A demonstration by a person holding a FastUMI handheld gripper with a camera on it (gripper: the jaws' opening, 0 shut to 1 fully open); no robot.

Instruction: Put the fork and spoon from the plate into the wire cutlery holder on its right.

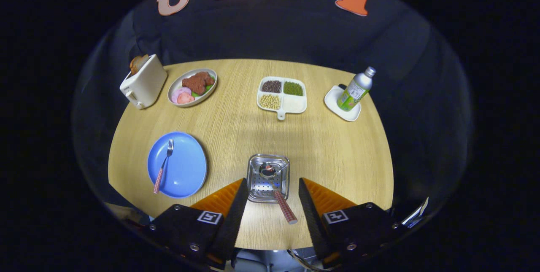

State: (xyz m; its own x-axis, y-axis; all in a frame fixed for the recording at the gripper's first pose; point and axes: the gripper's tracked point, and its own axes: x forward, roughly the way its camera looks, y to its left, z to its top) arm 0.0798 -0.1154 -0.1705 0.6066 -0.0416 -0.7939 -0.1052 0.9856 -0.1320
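A blue plate (185,171) lies on the round wooden table, left of my fingers. On it rests a fork (163,165) with a red checked handle, tines pointing away. Just ahead of my fingers stands the square metal cutlery holder (257,183). The spoon (276,189) sits in it, bowl down inside, its red checked handle sticking out toward me between my fingers. My gripper (273,198) hangs above the table's near edge, open, its orange and black fingers either side of the spoon handle without touching it.
A white toaster (143,81) with bread stands at the far left, beside an oval plate of food (193,86). A white divided dish of beans (282,95) sits at the far middle. A green bottle (356,88) stands on a white coaster (341,104) at the far right.
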